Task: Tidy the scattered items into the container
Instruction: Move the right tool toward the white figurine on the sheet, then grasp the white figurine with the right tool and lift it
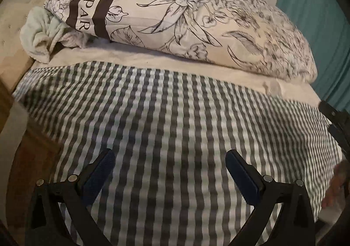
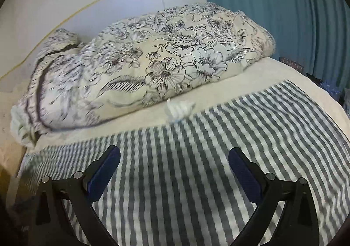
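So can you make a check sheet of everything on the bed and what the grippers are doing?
Surface: checked sheet over a cream bed cover.
Job's things: small crumpled white scrap at the sheet's edge, beside the floral duvet; no container seen.
Clutter: pale towel tucked beside the folded duvet.
Grippers: left gripper open and empty over the sheet; right gripper open and empty.
Cables: nothing seen.
Surroundings: teal curtain, white wall, blurred dark items past the bed's far corner.
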Demonstrator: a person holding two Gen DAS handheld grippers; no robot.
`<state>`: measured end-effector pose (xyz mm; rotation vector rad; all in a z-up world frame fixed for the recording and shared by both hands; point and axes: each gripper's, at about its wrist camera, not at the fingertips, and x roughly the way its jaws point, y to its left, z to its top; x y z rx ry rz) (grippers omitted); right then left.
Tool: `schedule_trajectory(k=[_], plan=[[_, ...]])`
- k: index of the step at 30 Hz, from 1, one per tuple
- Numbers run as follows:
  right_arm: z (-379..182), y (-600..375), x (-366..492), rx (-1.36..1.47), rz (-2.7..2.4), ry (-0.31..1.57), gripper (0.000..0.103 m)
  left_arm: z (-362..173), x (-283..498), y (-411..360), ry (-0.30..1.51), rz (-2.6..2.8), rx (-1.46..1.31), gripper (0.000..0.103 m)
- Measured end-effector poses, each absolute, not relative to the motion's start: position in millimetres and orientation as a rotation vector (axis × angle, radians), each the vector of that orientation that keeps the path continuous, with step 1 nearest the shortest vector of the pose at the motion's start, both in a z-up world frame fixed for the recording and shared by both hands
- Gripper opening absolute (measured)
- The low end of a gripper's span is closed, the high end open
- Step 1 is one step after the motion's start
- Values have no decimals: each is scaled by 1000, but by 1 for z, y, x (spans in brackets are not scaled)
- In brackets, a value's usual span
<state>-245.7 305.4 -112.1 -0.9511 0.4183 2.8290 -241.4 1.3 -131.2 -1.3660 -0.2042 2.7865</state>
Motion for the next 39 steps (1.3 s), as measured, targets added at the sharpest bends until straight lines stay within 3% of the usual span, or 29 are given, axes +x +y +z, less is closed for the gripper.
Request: schedule_trajectory(k=[3,9,12,18,23,24,26,31,39], plan=[[-123,305,-280,-985,2792,398,100,-138,-265,4,-229,2790,-1382,103],[-149,287,-320,-964,2818,73,100,-158,-296,23,-183,2944,-1281,103],[-161,288,-335,-972,2809,-4,100,-198,-310,24,-145,2941,-1467,103],[-176,317,-375,-1036,2767,232,99,-198,-310,24,-141,2977,-1436,103],[-183,321,-407,-1069,2695,255,97,-201,-308,24,-150,2977,-1428,103],[-186,322,-413,-1094,2681,272,94,-201,-308,24,-150,2977,-1428,103],[-192,323,-420,-1130,2660,275,66,-202,-308,23,-150,2977,-1427,103],[-190,321,-416,-1089,2674,272,66,-203,-310,21,-185,2969,-1415,103],[-130,287,-341,-937,2904,222,66,-200,-315,11,-250,2937,-1409,103]])
